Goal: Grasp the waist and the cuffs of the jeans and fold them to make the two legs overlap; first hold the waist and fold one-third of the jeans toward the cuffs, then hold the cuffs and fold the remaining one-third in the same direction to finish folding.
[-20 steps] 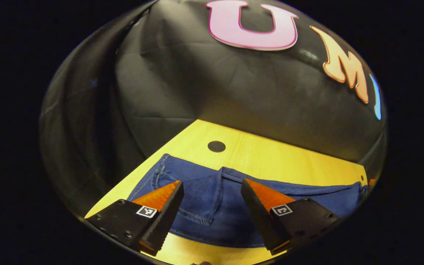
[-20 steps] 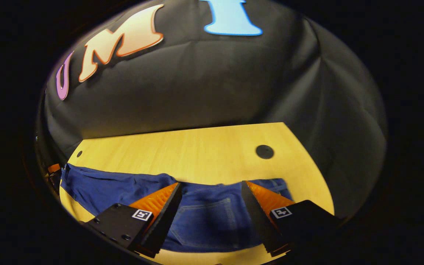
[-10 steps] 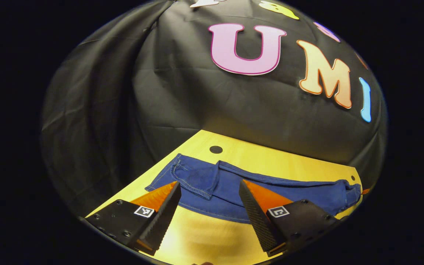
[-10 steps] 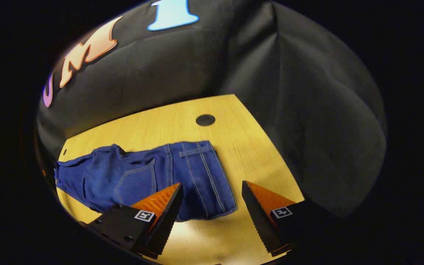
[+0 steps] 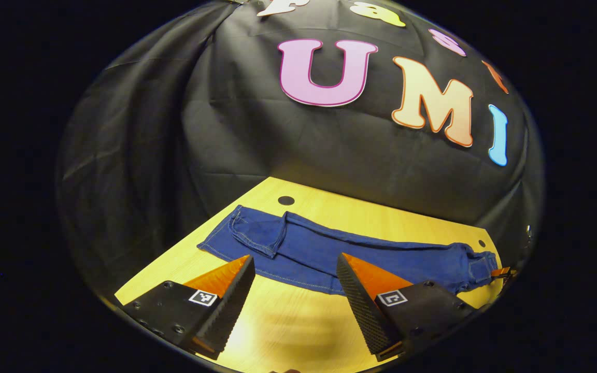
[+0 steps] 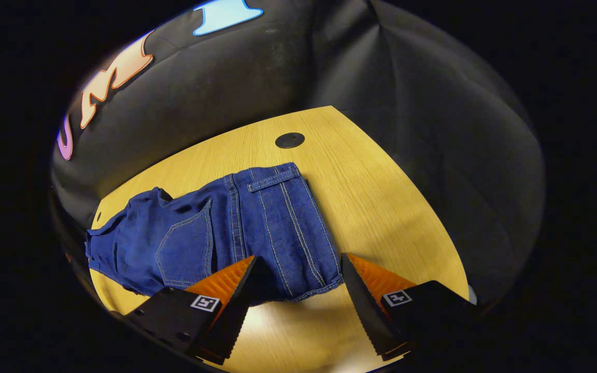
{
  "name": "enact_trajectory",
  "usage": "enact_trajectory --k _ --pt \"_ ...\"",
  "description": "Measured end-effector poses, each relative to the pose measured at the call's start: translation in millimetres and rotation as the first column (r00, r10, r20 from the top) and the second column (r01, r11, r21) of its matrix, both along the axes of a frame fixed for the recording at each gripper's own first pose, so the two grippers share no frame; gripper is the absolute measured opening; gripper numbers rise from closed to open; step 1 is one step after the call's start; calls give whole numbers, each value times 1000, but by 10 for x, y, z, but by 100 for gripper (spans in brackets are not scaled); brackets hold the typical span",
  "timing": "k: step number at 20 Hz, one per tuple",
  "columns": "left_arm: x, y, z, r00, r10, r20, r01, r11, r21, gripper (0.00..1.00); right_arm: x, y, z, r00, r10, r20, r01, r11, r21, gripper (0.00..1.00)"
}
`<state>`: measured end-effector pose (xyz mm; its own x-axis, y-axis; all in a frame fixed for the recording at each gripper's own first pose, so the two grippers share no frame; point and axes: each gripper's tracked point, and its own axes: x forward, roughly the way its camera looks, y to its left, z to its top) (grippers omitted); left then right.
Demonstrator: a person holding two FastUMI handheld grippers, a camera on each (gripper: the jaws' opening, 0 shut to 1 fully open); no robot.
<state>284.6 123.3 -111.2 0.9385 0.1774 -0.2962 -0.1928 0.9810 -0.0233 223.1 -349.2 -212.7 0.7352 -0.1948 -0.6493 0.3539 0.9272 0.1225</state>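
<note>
Your left gripper (image 5: 294,282) hangs with fingers apart, empty, above the table (image 5: 303,331) just short of the jeans (image 5: 329,251). The jeans lie flat along the far side, legs stacked, looks like the lengthwise fold is done; the cuff end (image 5: 241,233) sits left with a flap turned over. Your right gripper (image 6: 298,282) is also spread and empty, hovering at the near edge of the waist (image 6: 288,228). Thirds not folded yet, I judge: waist fold toward the cuffs comes first, then cuffs.
</note>
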Motion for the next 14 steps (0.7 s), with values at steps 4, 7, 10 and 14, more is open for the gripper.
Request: enact_trajectory --k 4,7,10,14 --pt "-22 -46 8 1000 -19 -4 19 1000 11 96 14 27 -22 1000 18 25 -18 1000 -1 94" --pt "-26 -90 8 999 -33 -10 34 999 10 96 92 71 -41 999 -8 38 7 1000 30 63" --pt "-22 -151 5 999 -46 -11 46 999 -4 96 92 104 -18 999 -6 47 4 999 39 28" --pt "-42 -181 8 999 -43 -19 42 999 -13 96 126 96 27 998 -12 64 8 998 63 16"
